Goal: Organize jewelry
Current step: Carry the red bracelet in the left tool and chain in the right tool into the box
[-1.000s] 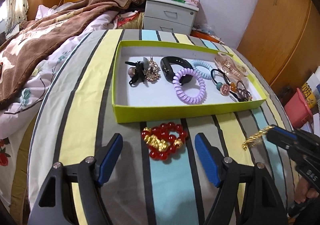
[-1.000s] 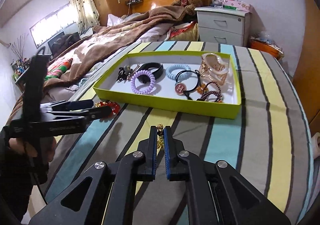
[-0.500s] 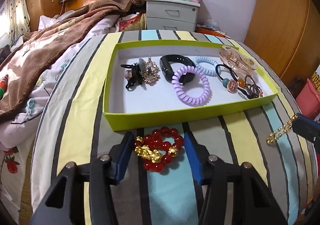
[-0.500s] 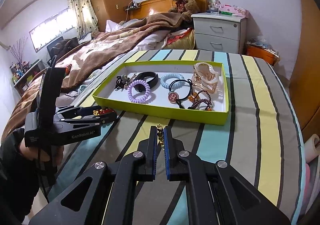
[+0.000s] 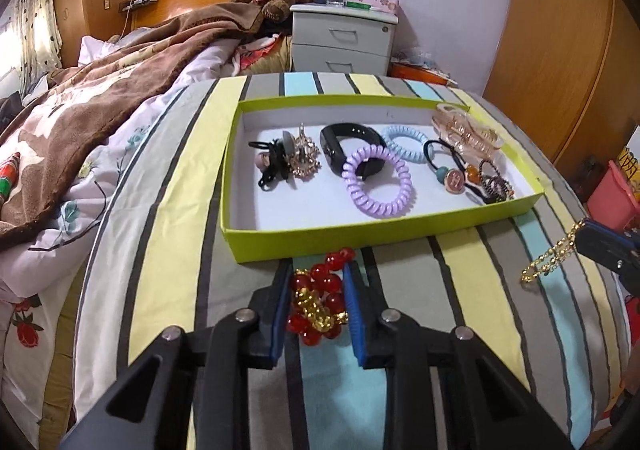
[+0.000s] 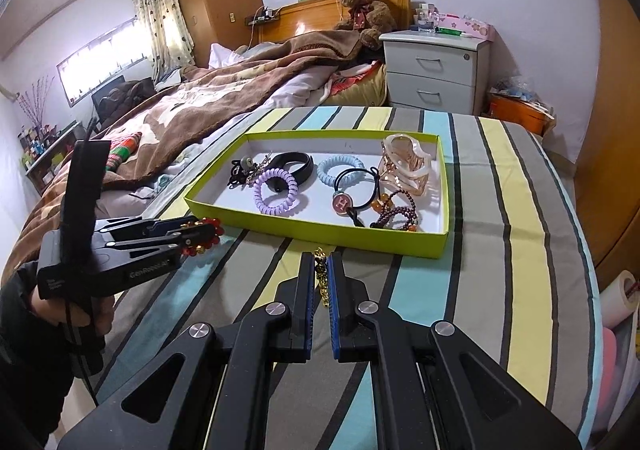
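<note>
The striped bedspread is my work surface here, flat enough to pick from. On it sits the lime-green tray, already carrying hair ties, a black band and a clip, so that is where I judge these last two pieces belong. My left gripper is down just in front of the tray's near wall, its jaws closing, with the red bead bracelet between them; the blue pads look to be touching its sides, and the beads bunch into a clump. It is glossy red with a chunky gold charm at the centre, lumpy, so I expect it to hold well. My right gripper is pinched tight on the gold chain, which hangs fine and limp from the tips over the bedspread, right of the tray.
</note>
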A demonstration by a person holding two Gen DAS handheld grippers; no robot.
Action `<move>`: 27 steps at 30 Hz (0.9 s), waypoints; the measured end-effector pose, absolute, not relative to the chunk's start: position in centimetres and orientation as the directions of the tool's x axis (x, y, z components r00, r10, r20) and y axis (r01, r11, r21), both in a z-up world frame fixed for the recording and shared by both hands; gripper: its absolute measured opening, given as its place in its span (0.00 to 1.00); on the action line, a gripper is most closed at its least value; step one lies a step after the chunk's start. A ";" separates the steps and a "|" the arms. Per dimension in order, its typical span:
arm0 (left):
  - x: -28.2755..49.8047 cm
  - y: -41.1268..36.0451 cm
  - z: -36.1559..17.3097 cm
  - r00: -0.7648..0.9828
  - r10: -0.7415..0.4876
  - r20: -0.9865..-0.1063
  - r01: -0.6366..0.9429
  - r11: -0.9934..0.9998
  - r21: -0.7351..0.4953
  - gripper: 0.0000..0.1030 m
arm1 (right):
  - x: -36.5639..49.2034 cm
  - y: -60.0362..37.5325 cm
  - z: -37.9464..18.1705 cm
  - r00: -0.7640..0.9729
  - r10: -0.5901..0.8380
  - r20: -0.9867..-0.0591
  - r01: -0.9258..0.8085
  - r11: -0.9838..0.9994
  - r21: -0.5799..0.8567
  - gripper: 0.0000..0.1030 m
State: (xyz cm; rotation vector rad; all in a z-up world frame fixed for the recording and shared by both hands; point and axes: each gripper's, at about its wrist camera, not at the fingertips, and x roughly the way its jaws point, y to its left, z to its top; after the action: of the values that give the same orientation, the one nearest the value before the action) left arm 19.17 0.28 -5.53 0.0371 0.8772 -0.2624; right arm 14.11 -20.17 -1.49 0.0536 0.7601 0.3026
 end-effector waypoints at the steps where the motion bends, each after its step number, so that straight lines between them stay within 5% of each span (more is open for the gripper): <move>1: 19.1 0.4 -5.4 0.610 -0.214 -0.763 0.243 0.967 -0.077 0.26 | 14.1 -20.2 -1.3 0.686 0.288 -0.668 -0.250 0.956 0.155 0.06; 27: 21.7 3.0 -0.1 0.642 -0.294 -0.708 0.239 0.954 -0.180 0.27 | 20.3 -19.7 3.9 0.675 0.359 -0.644 -0.312 0.931 0.192 0.06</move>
State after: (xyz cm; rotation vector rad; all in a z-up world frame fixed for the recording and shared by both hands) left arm 21.70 3.00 -0.14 -0.0722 0.8193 -0.3040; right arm 20.28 -19.68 3.94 0.0680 0.7383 0.3777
